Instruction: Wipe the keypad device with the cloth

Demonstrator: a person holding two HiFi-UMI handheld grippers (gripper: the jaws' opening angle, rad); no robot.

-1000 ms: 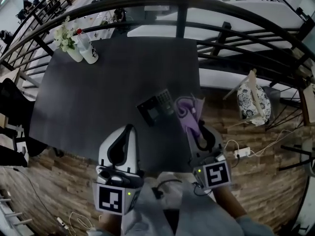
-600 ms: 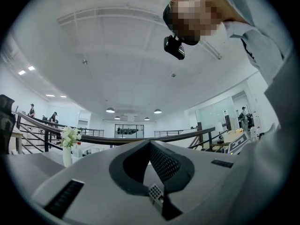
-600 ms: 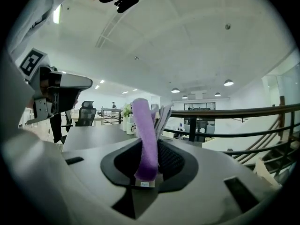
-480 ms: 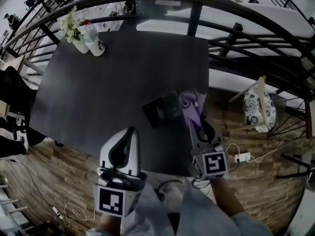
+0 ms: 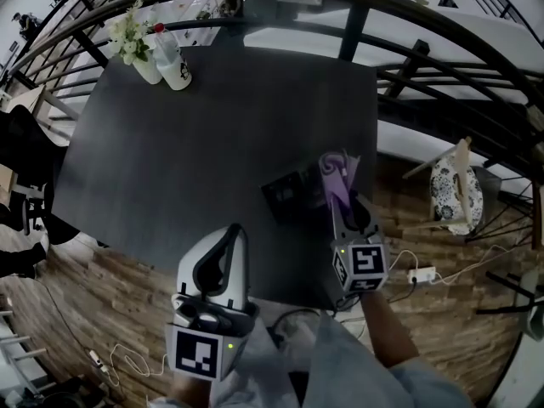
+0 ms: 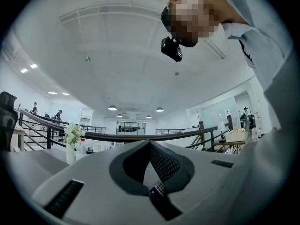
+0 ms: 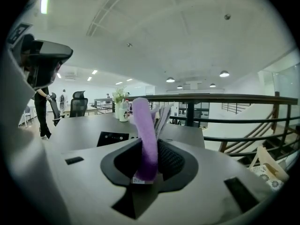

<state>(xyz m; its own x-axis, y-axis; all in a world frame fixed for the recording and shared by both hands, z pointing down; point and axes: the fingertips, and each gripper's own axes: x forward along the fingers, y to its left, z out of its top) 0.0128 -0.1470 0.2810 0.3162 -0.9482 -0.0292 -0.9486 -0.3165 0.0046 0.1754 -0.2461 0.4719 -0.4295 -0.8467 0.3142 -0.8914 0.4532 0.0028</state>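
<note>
The black keypad device lies flat near the right front corner of the dark table. My right gripper is shut on a purple cloth that sticks up past its tips, just right of the device. In the right gripper view the cloth stands clamped between the jaws of the right gripper, with the keypad device ahead on the left. My left gripper hovers over the table's front edge, shut and holding nothing. In its own view the left gripper points upward, its jaws closed together.
A white vase of flowers and a white bottle stand at the table's far left corner. A black railing runs behind and to the right. On the wooden floor at the right are a patterned chair and a power strip.
My right gripper has pushed forward with the cloth, staying just right of the keypad device. The left gripper keeps its place near the front edge. The head view has shifted.
</note>
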